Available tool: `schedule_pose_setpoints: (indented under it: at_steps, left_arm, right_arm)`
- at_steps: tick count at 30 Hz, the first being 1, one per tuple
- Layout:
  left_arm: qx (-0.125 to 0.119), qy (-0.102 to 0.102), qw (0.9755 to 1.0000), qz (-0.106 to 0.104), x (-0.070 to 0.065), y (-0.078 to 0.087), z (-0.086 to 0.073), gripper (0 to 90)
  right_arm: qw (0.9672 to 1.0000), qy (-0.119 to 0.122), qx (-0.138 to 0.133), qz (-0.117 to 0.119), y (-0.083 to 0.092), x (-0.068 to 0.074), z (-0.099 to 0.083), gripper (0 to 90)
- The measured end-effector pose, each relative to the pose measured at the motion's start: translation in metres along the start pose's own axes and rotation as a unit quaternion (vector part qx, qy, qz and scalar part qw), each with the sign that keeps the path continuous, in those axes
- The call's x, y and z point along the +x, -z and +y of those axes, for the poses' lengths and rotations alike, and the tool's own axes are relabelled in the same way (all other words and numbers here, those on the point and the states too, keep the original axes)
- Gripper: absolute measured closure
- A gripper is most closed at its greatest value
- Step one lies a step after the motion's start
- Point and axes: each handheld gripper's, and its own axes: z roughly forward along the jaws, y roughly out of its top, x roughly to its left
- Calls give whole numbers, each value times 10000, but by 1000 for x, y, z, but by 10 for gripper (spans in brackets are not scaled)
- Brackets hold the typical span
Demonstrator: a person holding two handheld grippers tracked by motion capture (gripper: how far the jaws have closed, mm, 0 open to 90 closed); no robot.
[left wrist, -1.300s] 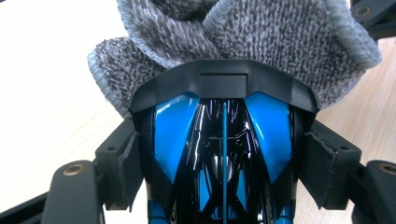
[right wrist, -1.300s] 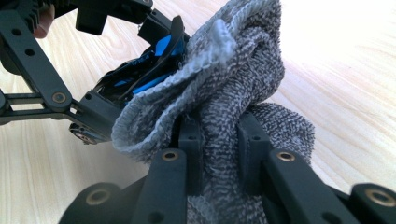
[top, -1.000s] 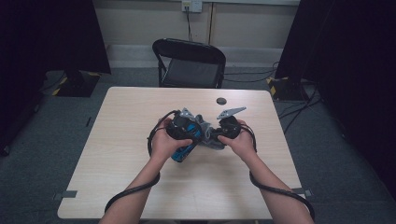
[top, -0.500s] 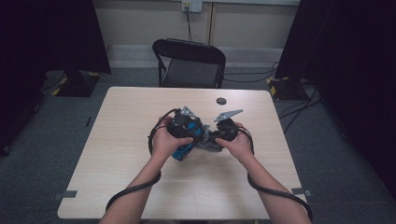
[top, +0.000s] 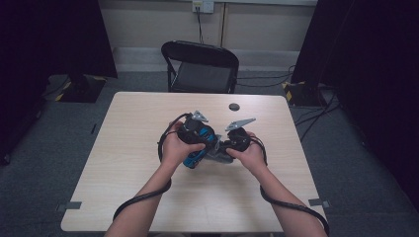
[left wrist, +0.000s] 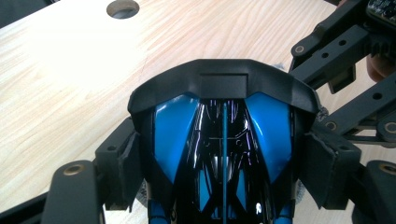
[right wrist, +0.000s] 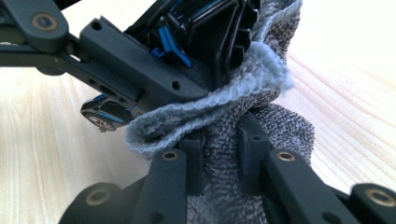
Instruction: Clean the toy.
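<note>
So the whole thing comes down to how the two tools meet in the middle of the surface [top: 148, 148]. The left tool [left wrist: 224, 154] has its jaws spread wide around a glossy blue-and-black gadget [left wrist: 223, 140], some kind of plastic-shelled object I can't name for sure, with a pad pressed on each flank, so it's clamped across its width. Its long axis runs straight away from that tool, with the black cap end pointing out over the wood toward a round hole [left wrist: 123, 8] in the surface. The right tool [right wrist: 220, 154] has its jaws squeezed nearly together, pinching a bunch of grey terry cloth [right wrist: 280, 126]. In the right gripper view the cloth bulges up from the pinch and folds against the ribbed black underside of the gadget, right beside one of the left tool's arms, so the cloth is touching or as good as touching it. From above, the gadget [top: 196, 143] sits between both hands, slightly to the left, and the cloth [top: 217, 154] comes in from its right side. My guess is that it's a wipe, so the cloth hand has to travel along that long axis while the other one just holds firm.
</note>
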Motion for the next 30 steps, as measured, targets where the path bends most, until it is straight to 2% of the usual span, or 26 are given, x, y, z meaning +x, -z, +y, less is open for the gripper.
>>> schedule_pose_setpoints:
  at_steps: [23, 30]
  left_arm:
    - [-101, 74, 9999, 37, 5, 2, 10, 254]
    - [-138, 107, 9998, 17, 6, 1, 12, 254]
  right_arm:
    - [9999, -80, -89, 115, -7, 8, -2, 756]
    - [9997, -66, -21, 218, -17, 16, -7, 755]
